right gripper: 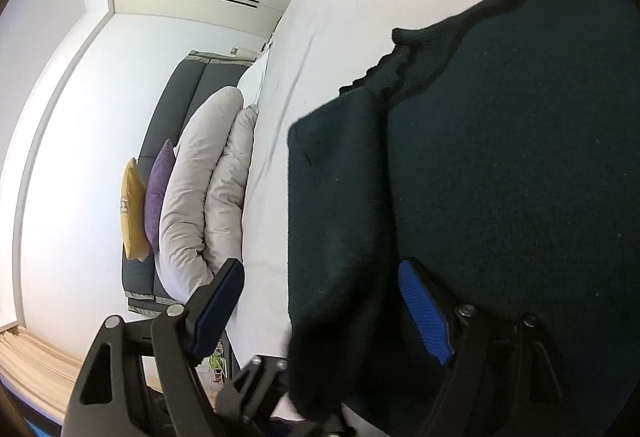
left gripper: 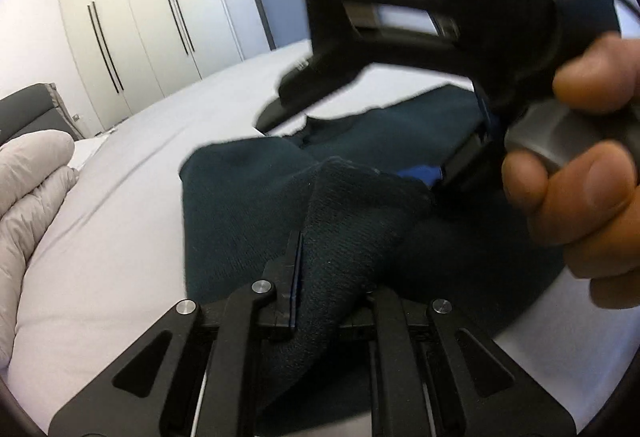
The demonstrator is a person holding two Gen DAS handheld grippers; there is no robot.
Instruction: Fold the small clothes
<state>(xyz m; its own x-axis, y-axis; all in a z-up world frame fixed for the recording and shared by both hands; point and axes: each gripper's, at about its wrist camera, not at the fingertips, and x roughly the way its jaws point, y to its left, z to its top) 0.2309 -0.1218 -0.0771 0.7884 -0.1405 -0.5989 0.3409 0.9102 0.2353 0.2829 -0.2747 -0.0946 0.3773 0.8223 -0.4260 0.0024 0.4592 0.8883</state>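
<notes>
My left gripper (left gripper: pixel 320 277) has its jaws pinching a raised fold of the dark green sweater (left gripper: pixel 248 205). My right gripper (right gripper: pixel 320 313) has its jaws spread wide, with a hanging flap of that sweater between them. The sweater lies on the white bed (left gripper: pixel 120 237), pillows (right gripper: pixel 200 193) stacked at its head end.
</notes>
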